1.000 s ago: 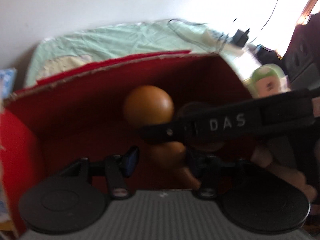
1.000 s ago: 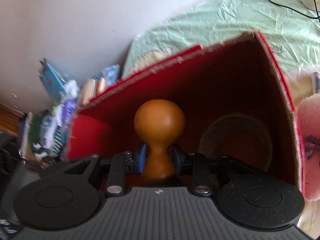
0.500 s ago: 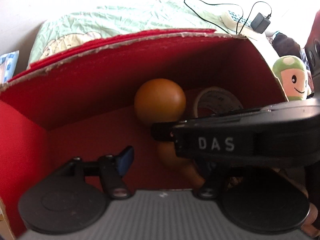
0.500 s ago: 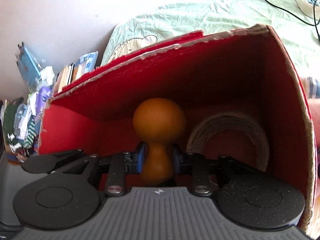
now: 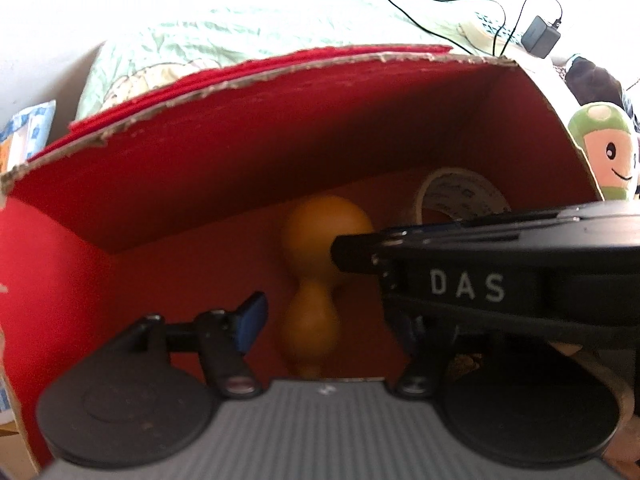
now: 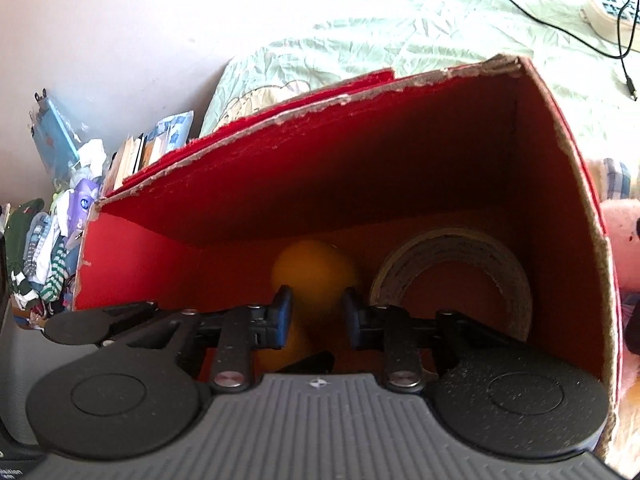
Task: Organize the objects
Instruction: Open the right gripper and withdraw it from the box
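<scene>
An orange gourd-shaped object [image 5: 316, 264] lies blurred inside the red cardboard box [image 5: 200, 184], beside a roll of tape [image 5: 460, 196]. In the right wrist view the gourd [image 6: 314, 276] sits just beyond my right gripper [image 6: 314, 312], whose fingers stand apart on either side of it without gripping. The tape roll [image 6: 452, 268] stands to its right in the box [image 6: 360, 168]. My left gripper [image 5: 328, 316] is open and empty over the box. The right gripper's body crosses the left wrist view and hides the left gripper's right finger.
The box stands on a pale green bed sheet [image 6: 420, 40]. A green-capped plush toy [image 5: 604, 148] and a charger with cable [image 5: 540, 36] lie right of the box. A pink plush [image 6: 624, 236] is at the right edge. Books and clothes [image 6: 60, 208] pile up at the left.
My right gripper has opened and let go of the gourd, which has dropped lower into the box. Both grippers have moved closer over the box.
</scene>
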Tool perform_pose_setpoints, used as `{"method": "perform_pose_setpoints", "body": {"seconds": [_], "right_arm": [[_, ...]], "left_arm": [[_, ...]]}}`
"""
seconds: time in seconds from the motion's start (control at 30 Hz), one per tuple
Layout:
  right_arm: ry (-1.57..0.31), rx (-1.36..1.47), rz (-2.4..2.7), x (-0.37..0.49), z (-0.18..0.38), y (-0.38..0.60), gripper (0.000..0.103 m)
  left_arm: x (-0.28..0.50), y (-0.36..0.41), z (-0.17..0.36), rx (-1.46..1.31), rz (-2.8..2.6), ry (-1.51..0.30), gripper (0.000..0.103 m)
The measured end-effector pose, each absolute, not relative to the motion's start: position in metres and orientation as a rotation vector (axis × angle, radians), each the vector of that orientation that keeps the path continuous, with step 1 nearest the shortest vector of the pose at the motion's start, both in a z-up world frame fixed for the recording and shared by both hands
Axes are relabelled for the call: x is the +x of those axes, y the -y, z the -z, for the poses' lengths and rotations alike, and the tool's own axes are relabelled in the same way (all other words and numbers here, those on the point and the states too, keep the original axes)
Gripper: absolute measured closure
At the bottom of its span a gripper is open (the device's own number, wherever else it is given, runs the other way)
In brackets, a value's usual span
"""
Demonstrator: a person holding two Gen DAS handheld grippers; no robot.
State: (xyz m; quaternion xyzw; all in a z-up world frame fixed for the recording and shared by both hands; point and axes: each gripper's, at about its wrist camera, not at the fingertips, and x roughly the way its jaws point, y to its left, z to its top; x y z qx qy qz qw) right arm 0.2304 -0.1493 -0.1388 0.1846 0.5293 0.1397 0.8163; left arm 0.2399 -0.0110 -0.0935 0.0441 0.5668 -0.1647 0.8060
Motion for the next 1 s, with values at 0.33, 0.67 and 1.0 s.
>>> {"method": "perform_pose_setpoints", "body": {"seconds": [0.33, 0.67, 1.0], "right_arm": [[-1.048, 0.399, -0.294, 0.226, 0.132, 0.149, 0.073], [-0.908, 0.492, -0.301, 0.208, 0.115, 0.171, 0.073], [-0.792, 0.555, -0.466, 0.144, 0.082, 0.185, 0.072]], "left_arm": [[0.232, 0.005, 0.081, 0.117, 0.297, -1.135, 0.042], [0.209, -0.016, 0.046, 0.041, 0.25, -1.01, 0.043], [0.127, -0.067, 0.002, -0.068, 0.211, -0.908, 0.036]]}}
